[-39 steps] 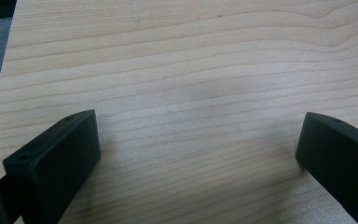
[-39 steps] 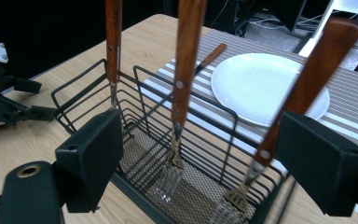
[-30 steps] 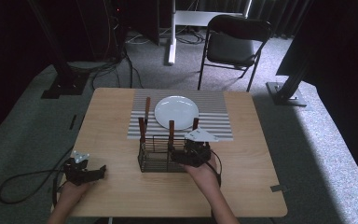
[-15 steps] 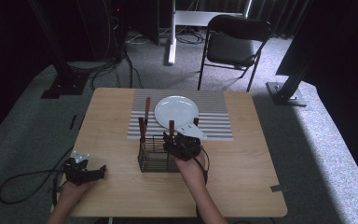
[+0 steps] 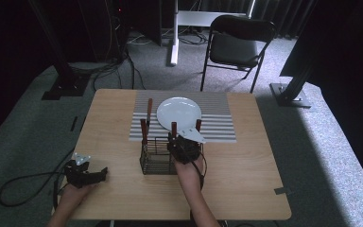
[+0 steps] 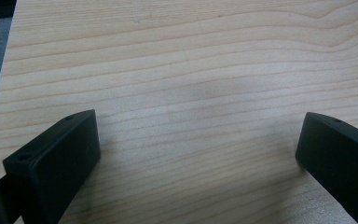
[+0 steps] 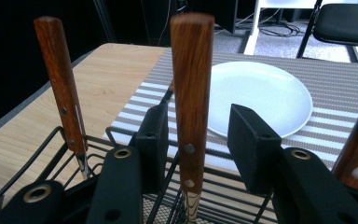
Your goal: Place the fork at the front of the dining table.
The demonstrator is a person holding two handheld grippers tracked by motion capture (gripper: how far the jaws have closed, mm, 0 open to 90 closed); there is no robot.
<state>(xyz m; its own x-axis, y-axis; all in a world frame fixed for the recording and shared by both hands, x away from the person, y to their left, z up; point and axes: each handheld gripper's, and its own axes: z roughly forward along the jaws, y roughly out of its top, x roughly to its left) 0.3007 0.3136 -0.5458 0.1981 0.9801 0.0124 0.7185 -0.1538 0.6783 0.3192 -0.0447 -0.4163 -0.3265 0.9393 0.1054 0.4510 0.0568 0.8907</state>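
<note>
Right gripper (image 7: 193, 135), jaws just closing, brackets a wooden-handled utensil (image 7: 191, 93) in the wire caddy (image 5: 156, 158), gaps remaining.

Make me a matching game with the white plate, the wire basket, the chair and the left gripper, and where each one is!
Things:
1. white plate
2. wire basket
3. chair
4. left gripper

Places:
A. on the floor beyond the table
B. on the striped mat
C. over bare wood near the table's front left corner
D. on the wood just in front of the striped mat, with wooden handles sticking up from it

Pairs: 1-B, 2-D, 3-A, 4-C
</note>
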